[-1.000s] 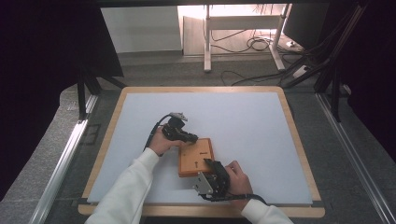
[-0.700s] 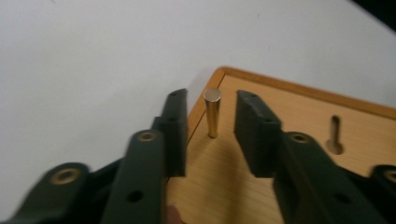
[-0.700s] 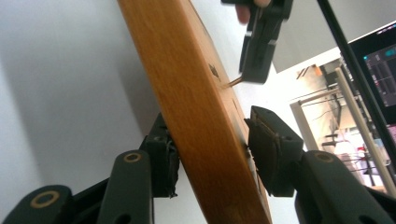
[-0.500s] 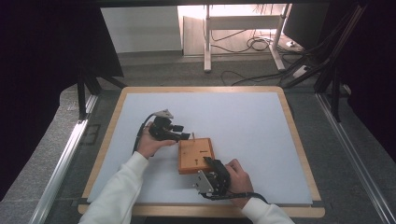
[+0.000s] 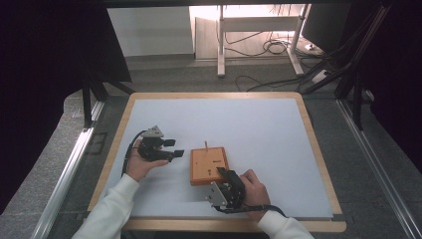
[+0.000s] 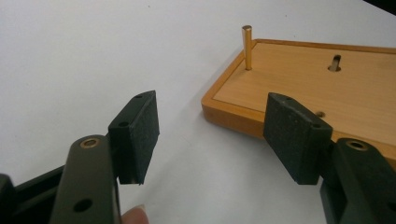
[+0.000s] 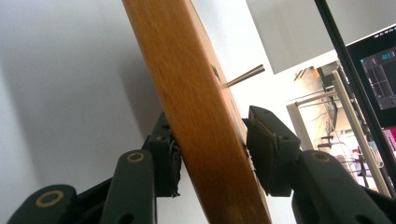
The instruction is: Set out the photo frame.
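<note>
Gripping wooden board (image 5: 208, 167) edge: right gripper (image 5: 225, 175); left gripper (image 5: 173, 148) jaws just opened, empty.

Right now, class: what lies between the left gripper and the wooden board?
Nothing but bare white mat: in the high view, the left gripper stands apart from the wooden board, jaws open and empty.

The high view looks forward and down from well above the board (image 5: 209, 167), the left gripper view faces its peg (image 6: 246, 46) corner from just beside, and the right gripper view looks along its edge at touching range, all sharing the board.
</note>
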The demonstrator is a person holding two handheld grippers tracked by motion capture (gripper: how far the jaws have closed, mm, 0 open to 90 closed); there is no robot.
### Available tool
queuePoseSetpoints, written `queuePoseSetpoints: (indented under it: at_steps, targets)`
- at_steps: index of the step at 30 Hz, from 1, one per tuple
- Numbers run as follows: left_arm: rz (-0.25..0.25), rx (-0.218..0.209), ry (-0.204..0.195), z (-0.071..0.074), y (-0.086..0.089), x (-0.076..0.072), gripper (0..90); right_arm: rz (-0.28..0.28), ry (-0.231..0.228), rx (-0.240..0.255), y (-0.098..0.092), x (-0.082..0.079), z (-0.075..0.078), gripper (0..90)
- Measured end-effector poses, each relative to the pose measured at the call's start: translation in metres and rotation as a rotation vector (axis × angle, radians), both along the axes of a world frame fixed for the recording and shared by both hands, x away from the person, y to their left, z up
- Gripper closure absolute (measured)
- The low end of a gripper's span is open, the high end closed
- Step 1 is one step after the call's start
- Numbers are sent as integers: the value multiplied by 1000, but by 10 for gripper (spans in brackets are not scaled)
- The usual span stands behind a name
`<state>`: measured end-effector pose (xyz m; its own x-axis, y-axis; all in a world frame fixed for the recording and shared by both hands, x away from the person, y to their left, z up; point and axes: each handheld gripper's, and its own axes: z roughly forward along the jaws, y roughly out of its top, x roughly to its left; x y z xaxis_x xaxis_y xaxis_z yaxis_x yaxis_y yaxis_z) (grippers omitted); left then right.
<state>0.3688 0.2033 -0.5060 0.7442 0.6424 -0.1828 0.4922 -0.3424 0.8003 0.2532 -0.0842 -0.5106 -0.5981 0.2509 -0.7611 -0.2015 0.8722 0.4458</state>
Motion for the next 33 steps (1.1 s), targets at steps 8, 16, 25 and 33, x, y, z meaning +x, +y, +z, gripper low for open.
queuePoseSetpoints:
  at_steps: [8, 16, 25, 33]
  targets:
    - [-16, 67, 5, -14, -4, -11, 347, 0, -21, -14, -1, 0, 3, 589]
    - [-29, 81, 6, -18, -7, -13, 346, -7, -19, -10, 1, 3, 7, 604]
    - [-29, 84, 4, -19, -6, -12, 347, -2, -18, -41, 3, 6, 12, 624]
    - [-26, 78, 13, -20, -6, -13, 349, -2, 0, -78, 7, 10, 23, 661]
